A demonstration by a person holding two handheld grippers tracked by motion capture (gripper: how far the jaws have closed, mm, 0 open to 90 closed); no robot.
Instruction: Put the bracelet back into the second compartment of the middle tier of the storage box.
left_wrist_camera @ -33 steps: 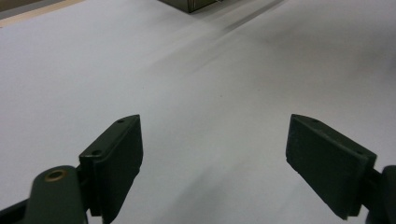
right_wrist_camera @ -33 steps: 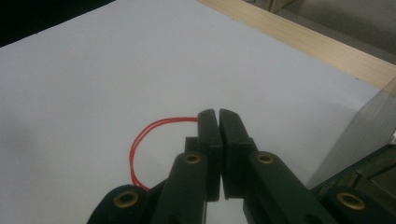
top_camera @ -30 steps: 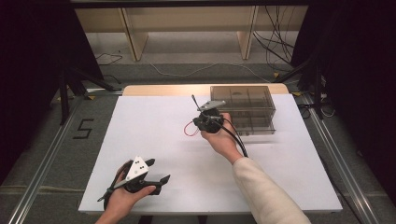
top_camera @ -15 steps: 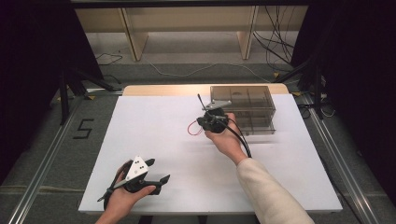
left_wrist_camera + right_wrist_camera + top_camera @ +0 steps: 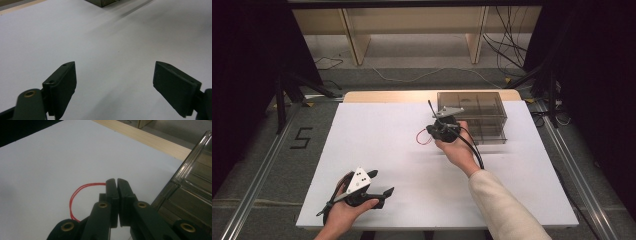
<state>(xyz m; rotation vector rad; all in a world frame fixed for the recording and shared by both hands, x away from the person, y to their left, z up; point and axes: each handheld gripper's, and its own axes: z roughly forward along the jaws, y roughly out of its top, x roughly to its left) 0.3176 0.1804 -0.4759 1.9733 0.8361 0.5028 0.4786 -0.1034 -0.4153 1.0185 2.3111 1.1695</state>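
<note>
Red thin rubber band [image 5: 75, 200], one of it, lies looped on the white bench [image 5: 377, 140] just left of the single smoky clear plastic drawer box [image 5: 477, 117] at the far right. The right claw [image 5: 117, 182] is clenched on the band's end, its jaws pressed together. The left claw [image 5: 113, 87], near the bench's front left, is released, jaws wide over bare white. One black "5" [image 5: 301, 138] marks the floor at left.
</note>
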